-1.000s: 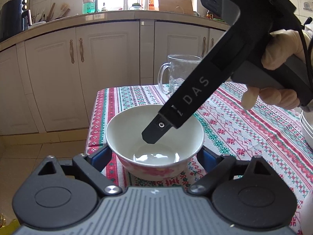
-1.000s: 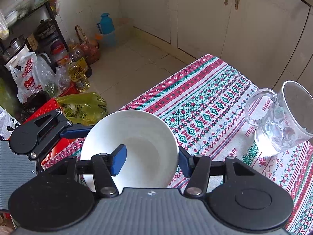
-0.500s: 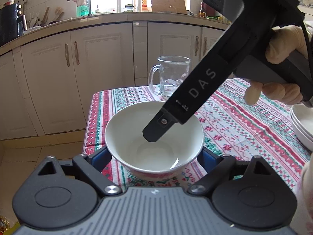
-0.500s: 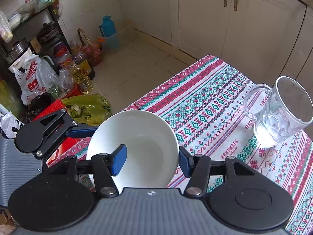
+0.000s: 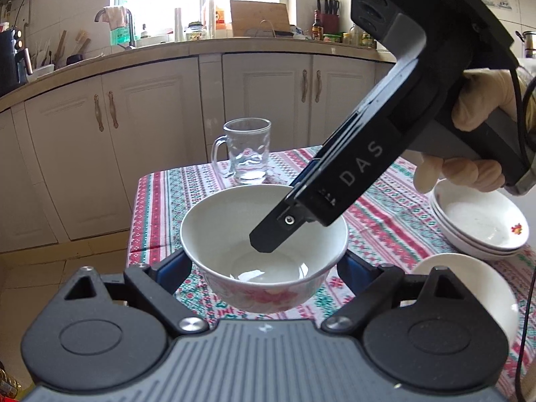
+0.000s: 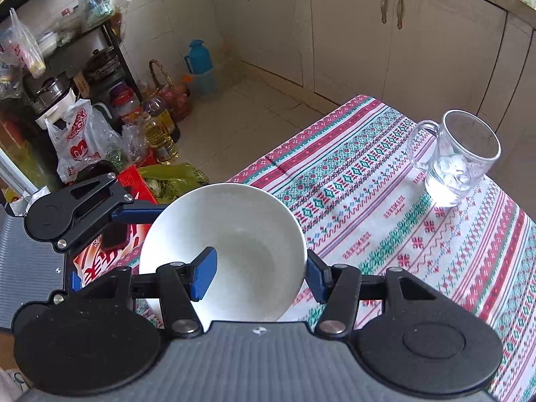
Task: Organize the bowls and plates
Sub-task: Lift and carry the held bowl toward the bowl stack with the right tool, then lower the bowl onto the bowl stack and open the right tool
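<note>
A white bowl (image 5: 264, 251) with a pink flower pattern is held up above the table's left end. My left gripper (image 5: 264, 268) is shut on the bowl's outer sides. My right gripper (image 6: 258, 276) straddles the bowl (image 6: 231, 251) rim, one finger inside and one outside, and I cannot tell whether it pinches. Its body (image 5: 368, 167) reaches into the bowl from the upper right. A stack of white plates (image 5: 479, 221) and a second white bowl (image 5: 469, 288) sit on the table at the right.
A glass mug (image 5: 248, 150) stands at the table's far end; it also shows in the right wrist view (image 6: 459, 157). The table wears a striped patterned cloth (image 6: 385, 207). Cabinets (image 5: 150, 134) stand behind. Bags and bottles (image 6: 110, 140) crowd the floor beside the table.
The bowl has risen with both grippers and shifted right. The plate stack and the second bowl have come into the left wrist view.
</note>
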Available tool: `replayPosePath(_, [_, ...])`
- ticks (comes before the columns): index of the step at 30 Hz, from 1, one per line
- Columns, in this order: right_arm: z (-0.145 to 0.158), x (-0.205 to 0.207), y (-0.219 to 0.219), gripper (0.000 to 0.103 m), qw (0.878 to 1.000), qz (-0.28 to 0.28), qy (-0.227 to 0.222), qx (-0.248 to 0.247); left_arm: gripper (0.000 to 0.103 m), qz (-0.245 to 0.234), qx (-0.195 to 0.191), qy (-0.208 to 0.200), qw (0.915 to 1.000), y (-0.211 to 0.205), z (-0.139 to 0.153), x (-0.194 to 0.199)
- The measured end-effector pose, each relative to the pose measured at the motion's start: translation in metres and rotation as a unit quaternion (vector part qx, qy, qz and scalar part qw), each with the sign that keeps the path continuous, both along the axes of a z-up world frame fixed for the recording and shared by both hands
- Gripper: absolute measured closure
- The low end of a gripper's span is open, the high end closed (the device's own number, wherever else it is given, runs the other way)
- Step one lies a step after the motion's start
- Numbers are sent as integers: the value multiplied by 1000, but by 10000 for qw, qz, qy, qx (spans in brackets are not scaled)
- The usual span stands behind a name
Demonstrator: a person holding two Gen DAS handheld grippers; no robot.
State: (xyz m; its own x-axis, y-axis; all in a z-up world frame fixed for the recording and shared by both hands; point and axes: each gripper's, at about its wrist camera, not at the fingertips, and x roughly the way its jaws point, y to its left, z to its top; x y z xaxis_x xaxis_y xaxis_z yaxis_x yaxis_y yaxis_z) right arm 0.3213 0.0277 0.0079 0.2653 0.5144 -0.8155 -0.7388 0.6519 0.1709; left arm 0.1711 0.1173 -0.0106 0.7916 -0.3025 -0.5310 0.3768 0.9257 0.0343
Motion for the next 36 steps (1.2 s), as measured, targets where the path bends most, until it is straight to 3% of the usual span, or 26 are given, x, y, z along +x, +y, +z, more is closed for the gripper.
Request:
replayPosePath(17, [32, -80, -51, 42, 9992, -180, -345, 95, 10, -456, -63, -95, 9989, -35, 23, -52])
replayPosePath(36, [20, -129, -100, 41, 9976, -606, -338, 85, 10, -899, -106, 206, 9957, -71, 9, -77])
